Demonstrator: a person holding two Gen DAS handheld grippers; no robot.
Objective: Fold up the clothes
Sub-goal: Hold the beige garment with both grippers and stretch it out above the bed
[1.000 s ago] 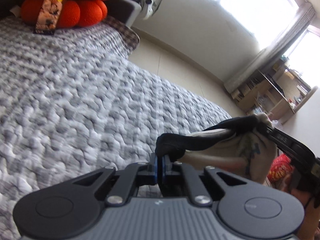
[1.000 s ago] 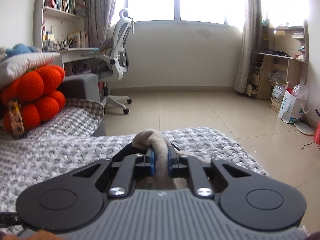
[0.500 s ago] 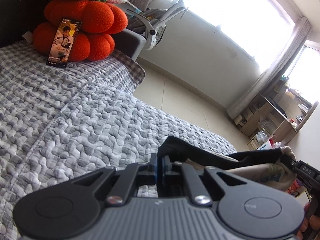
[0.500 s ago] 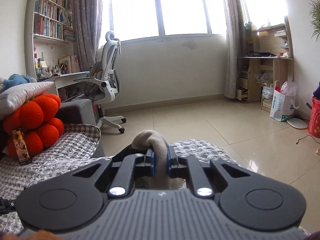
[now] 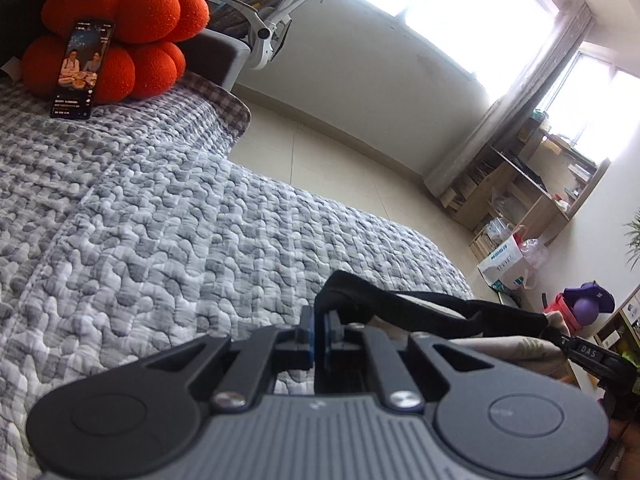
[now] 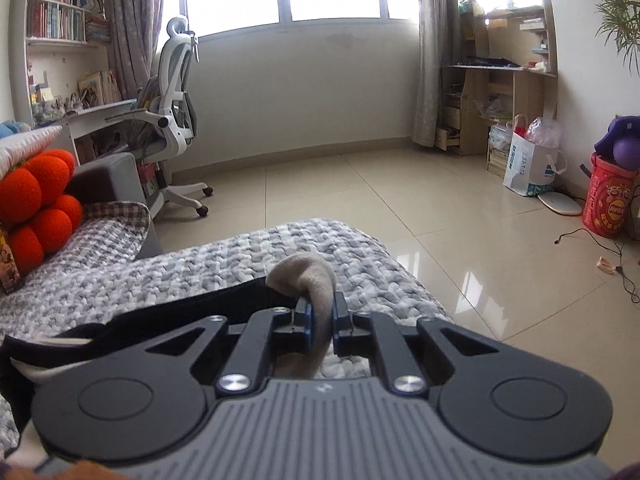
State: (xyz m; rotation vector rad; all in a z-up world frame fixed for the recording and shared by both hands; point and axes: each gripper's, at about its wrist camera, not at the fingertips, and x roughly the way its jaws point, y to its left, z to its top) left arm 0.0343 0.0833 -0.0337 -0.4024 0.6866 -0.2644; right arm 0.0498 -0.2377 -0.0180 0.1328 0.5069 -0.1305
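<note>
Stretching taut between tools: black-trimmed beige garment [image 5: 436,310].

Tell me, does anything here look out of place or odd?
One thing: a phone with its screen lit stands propped upright against the orange plush cushion on the quilted bedspread, tilted a little. A loose cable also lies across the tiled floor. Nothing looks spilled or damaged.
</note>
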